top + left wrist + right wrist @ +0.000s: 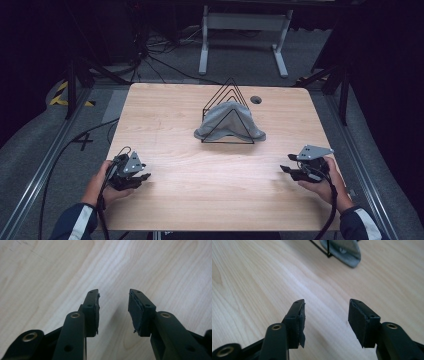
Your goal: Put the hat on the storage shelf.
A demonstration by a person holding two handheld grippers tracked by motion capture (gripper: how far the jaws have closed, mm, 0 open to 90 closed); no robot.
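Cloth point(226, 120) is the thing here, a grey rag draped over a black wire rack point(227, 100) made of nested triangle frames. It sits on the far half of the wooden table point(200, 185), roughly centred, with its edges spilling onto the wood on both sides of the rack's base. So it's well apart from both grippers, which are down at the near edge.

Left gripper point(142, 178) is at the near left, held in the person's left hand point(100, 187), pointing right across the table. In the left gripper view point(113, 307) the jaws stand a moderate gap apart with nothing between them, just bare wood grain underneath. The pads point(136, 311) look a bit frayed at the edges.

Right gripper point(286, 164) is at the near right, in the person's right hand point(327, 185), pointing left, grey three-cornered plate on top. In the right gripper view point(326, 317) its jaws are spread a bit wider, also gripping nothing, hovering over plain tabletop. Further off in that view you can see a corner of the cloth point(345, 251) and a bit of the rack's wire point(319, 248) at the top.

A small dark round hole point(256, 99) sits in the tabletop just right of the rack, at the far edge.
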